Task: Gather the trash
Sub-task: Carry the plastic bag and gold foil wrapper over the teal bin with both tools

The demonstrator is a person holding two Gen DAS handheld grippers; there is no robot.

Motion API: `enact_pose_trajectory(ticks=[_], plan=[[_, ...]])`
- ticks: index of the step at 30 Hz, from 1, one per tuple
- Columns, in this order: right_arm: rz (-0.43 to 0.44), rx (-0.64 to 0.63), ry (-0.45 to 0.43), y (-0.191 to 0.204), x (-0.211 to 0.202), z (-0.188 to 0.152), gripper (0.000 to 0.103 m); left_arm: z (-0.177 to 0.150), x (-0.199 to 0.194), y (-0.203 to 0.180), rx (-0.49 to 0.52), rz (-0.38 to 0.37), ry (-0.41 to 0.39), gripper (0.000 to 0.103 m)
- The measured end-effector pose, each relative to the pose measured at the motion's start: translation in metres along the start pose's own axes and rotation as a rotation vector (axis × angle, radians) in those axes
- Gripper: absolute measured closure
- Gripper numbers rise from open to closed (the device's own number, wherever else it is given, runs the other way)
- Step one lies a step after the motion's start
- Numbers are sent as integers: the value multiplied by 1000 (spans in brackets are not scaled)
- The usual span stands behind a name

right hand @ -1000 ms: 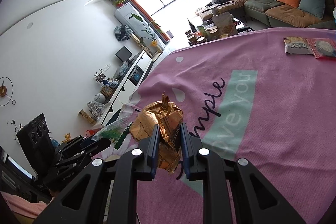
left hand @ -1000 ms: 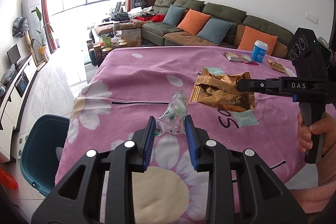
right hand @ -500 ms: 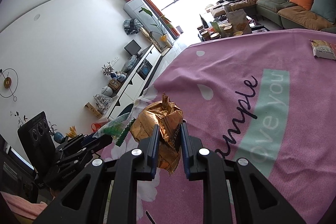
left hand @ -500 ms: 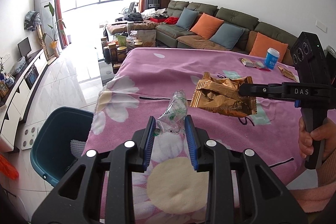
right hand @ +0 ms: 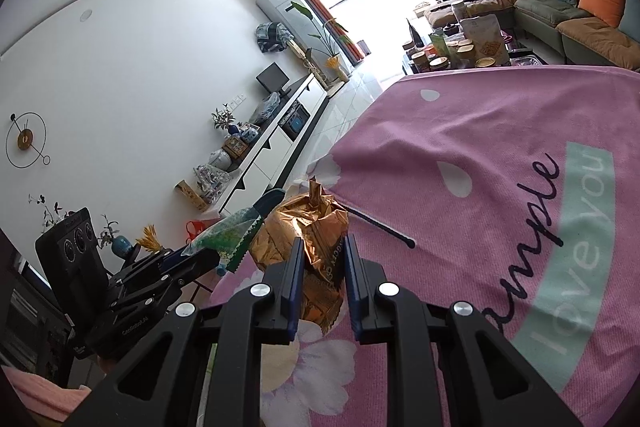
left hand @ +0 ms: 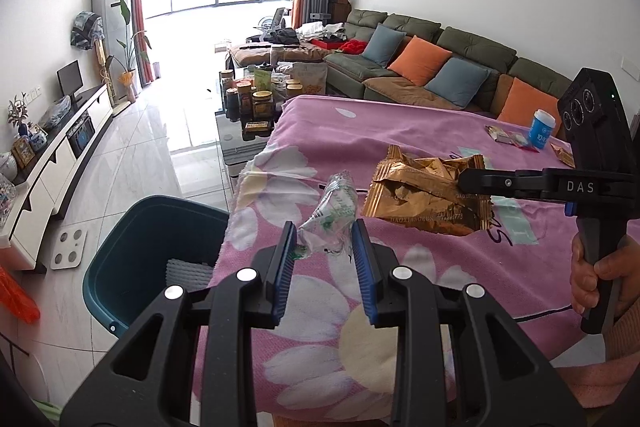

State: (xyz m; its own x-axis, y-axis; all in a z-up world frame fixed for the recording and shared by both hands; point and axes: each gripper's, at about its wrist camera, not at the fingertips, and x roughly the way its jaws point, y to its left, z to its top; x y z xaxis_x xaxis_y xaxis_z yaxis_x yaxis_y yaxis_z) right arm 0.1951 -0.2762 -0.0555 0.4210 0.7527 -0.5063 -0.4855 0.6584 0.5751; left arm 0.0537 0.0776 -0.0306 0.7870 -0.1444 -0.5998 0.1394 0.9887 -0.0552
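The left tool (left hand: 324, 239) is clamped on a crumpled clear wrapper with green print (left hand: 332, 219), its blue pads pressing the lower end while the rest stands up and out beyond the fingertips. The right tool (right hand: 320, 259) is clamped on a gold foil snack bag (right hand: 308, 227); in the left wrist view the same bag (left hand: 424, 199) hangs off the tip of the right tool's black fingers, clear of the cloth beneath it. A hand (left hand: 592, 275) grips that tool's handle at the right edge of the view.

Both pieces of trash are held above the pink flowered cloth (left hand: 440, 131) that covers the surface, near its left edge, where the cloth drapes down. Just past that edge, on the tiled floor (left hand: 160, 155), stands a teal bin (left hand: 120, 251), open at the top, with something white and ribbed lying inside. The wrapper is nearer the bin than the gold bag is; the two sit close side by side without touching.

Beyond the bin the floor runs open toward the window. Far across the cloth, well apart from the tools, lie a blue-and-white cup (left hand: 542, 129) and a few small packets (left hand: 508, 138).
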Motion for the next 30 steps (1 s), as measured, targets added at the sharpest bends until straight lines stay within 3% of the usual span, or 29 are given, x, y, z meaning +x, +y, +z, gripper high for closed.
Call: enact_pose_trajectory(ticks=[30], plan=[[60,-68,76,44,49,8,85,-11,-15,45,-81,91,-16,74]])
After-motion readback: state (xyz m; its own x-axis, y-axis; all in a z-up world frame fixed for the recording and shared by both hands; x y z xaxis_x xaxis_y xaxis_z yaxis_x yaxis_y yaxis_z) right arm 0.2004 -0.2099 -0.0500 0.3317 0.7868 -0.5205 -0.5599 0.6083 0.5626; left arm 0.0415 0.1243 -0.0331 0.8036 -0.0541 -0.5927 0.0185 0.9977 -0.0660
